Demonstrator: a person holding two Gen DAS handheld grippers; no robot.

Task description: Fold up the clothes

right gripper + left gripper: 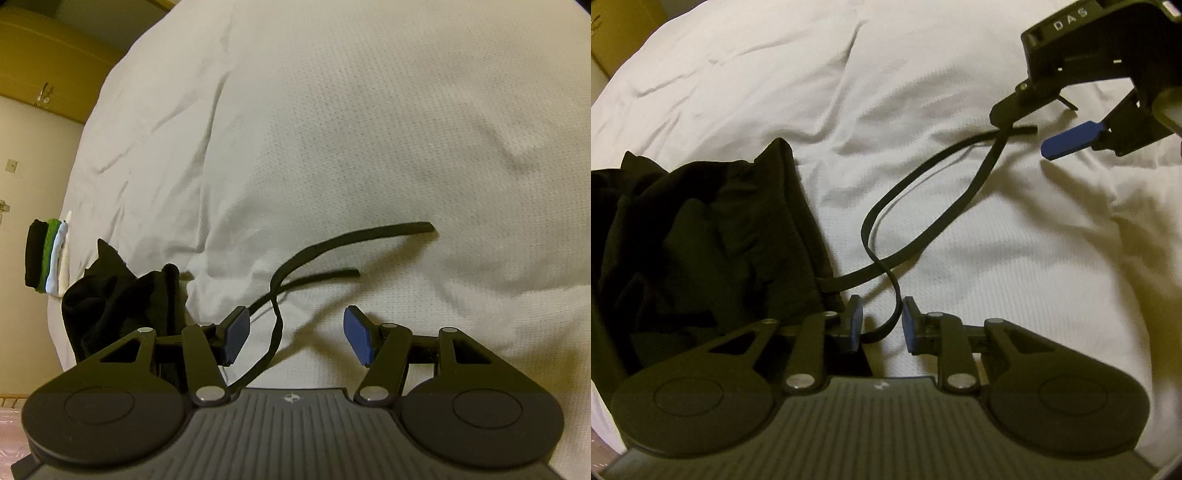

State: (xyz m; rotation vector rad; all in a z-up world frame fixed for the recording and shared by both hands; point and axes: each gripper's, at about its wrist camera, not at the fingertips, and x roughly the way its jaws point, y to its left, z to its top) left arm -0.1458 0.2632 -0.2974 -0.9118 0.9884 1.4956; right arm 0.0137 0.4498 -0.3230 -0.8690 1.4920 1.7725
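Left wrist view: black garment [713,236] bunched on white bedding [997,258], drawstrings [923,184] trailing. Left gripper [881,325] parted astride one; right gripper [295,338] released, likely repositioning.

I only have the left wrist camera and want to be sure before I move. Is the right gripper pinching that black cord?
Observer: No. The right gripper is open. The cord runs between its pads and is not clamped.
Operator: Where do the cord's ends go?
Observer: Both ends lie loose on the white bedding ahead of the pads, and one end reaches farther out than the other.
Operator: Is anything folded yet?
Observer: Yes. A small stack of folded clothes sits at the bed's edge, beyond the black garment.
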